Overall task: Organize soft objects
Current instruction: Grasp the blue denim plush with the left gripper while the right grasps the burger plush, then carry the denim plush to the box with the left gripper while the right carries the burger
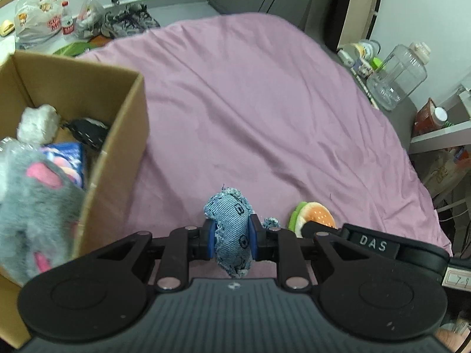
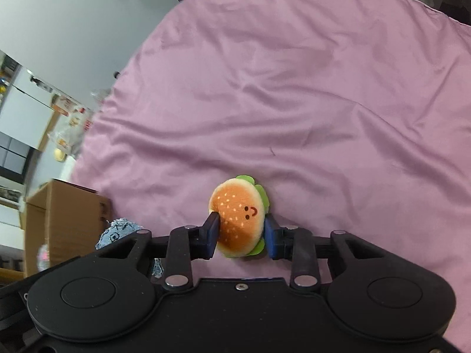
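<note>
A blue denim soft toy (image 1: 232, 229) with frayed edges is clamped between the blue pads of my left gripper (image 1: 231, 234), just above the pink bedsheet (image 1: 250, 111). The same denim toy (image 2: 116, 234) shows at the lower left of the right wrist view. My right gripper (image 2: 241, 236) is shut on a burger plush (image 2: 237, 217) with a smiling face and green lettuce trim, which rests on the sheet. In the left wrist view the burger plush (image 1: 316, 216) lies just right of the denim toy. An open cardboard box (image 1: 126, 135) stands to the left.
The box holds a white fluffy toy (image 1: 36, 125), a dark item (image 1: 86, 131) and a blue packet (image 1: 66, 153). A grey and pink plush (image 1: 35, 206) is blurred at its near edge. Plastic bags (image 1: 38, 20), shoes (image 1: 129, 20) and a clear jar (image 1: 397, 76) ring the bed.
</note>
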Available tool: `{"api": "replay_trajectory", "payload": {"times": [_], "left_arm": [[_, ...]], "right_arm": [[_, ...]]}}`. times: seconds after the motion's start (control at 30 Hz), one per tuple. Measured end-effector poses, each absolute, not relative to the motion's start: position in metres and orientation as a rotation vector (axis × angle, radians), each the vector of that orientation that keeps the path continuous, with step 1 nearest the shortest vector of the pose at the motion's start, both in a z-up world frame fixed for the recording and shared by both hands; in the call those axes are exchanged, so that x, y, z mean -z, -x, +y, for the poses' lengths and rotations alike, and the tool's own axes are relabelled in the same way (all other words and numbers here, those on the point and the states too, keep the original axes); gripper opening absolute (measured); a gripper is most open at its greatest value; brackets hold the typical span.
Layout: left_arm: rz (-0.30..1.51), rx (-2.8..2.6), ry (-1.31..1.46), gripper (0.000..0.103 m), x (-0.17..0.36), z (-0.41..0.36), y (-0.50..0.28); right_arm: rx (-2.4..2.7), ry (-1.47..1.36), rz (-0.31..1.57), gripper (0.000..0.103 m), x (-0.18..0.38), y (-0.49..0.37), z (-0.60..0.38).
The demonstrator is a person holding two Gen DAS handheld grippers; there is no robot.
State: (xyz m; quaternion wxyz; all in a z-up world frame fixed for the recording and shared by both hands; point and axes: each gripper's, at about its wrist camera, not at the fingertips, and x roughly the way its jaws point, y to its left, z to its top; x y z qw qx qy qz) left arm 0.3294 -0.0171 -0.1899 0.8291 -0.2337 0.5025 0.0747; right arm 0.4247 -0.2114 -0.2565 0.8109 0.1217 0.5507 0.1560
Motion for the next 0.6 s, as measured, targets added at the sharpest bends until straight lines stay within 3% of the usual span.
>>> {"api": "replay_trajectory", "payload": {"times": [0.6], "left_arm": [[0.954, -0.157, 0.473, 0.021, 0.128, 0.023, -0.279]], "right_arm": [[-0.372, -0.213, 1.049, 0.031, 0.19, -0.378, -0.2]]}}
